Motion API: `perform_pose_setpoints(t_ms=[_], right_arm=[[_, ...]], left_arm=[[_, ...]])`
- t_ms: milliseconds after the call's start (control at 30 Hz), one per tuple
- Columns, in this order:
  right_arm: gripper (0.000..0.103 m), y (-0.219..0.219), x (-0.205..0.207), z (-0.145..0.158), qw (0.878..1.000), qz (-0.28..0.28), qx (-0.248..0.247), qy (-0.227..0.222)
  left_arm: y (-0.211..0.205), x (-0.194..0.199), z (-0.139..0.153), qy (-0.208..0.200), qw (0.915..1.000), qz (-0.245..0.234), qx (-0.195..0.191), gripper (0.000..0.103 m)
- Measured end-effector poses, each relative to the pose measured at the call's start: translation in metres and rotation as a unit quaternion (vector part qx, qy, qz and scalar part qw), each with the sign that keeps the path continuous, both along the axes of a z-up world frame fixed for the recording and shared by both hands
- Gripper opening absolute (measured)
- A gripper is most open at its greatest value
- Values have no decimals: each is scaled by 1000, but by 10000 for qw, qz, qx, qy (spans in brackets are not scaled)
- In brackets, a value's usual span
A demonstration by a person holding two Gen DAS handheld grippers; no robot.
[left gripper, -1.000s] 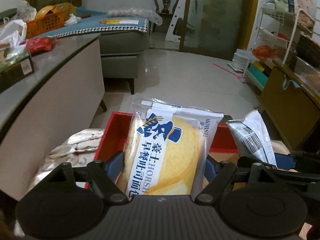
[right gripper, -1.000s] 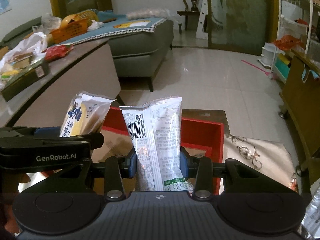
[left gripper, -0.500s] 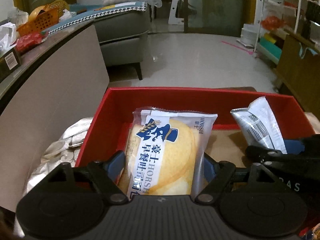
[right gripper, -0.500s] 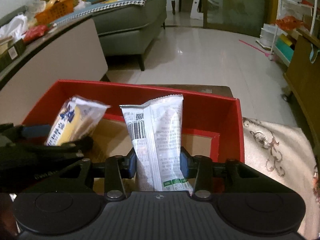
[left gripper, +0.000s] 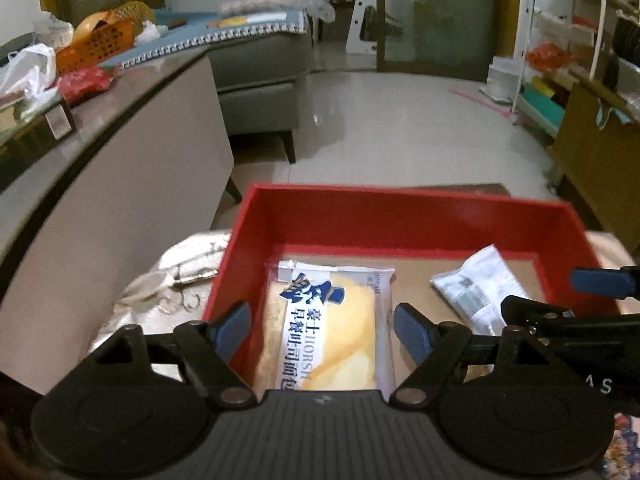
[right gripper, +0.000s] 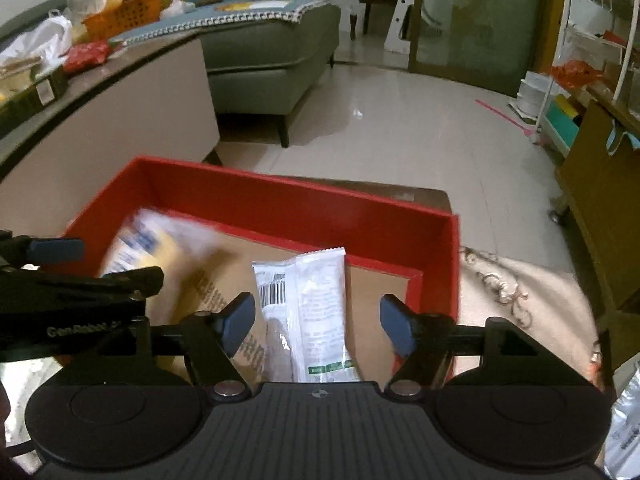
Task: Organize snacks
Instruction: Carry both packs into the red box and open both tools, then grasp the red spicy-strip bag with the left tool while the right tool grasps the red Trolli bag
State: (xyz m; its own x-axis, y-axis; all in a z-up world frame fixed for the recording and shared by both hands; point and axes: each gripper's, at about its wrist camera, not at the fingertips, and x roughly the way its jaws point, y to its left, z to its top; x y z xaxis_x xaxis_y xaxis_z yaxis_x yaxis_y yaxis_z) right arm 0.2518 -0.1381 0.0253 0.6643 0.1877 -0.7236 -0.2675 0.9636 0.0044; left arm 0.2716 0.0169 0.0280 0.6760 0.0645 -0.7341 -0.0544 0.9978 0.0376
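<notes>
On the far left, a cluttered counter [left gripper: 120,92] curves away, well apart from the work. Nearer, a patterned cloth [left gripper: 172,276] covers the worktop, and on it stands the red box [left gripper: 400,204].

The left gripper [left gripper: 322,330] hangs over the box's left part. Its fingers [left gripper: 234,330] stand wide, with a gap showing on each side of the bread packet [left gripper: 332,328], so nothing is gripped. The packet lies flat on the box's cardboard floor, its long axis running along the line the gripper points, the far end toward the box's back wall.

To the right, the white snack packet [right gripper: 308,312] lies on the same floor in the right part of the box, also lengthways to the gripper above it. The right gripper [right gripper: 318,324] is opening, its fingers [right gripper: 394,328] clear of the wrapper on both sides; the packet is between them but not pressed.

Both packets appear delivered, so the next move is probably a withdrawal. What matters is that each packet lies directly below and between its own fingers, so a lift straight up and back should clear them without dragging a wrapper. At the right edge of the right wrist view, another silvery packet [right gripper: 624,428] lies outside the box, nearest the right hand.
</notes>
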Motion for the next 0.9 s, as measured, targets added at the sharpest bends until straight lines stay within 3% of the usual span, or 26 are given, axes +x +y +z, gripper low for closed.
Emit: perform_pose_setpoints(t_ms=[400,900], right_arm=[[75,-22,-48,50,9994,-51,80,-338],[77,-22,-151,67,9987,144,201,-441]], left_arm=[[11,-60,51,-385,9989,-96,-230,73],[26,-159,58,-304,9987,-261,-299,73]])
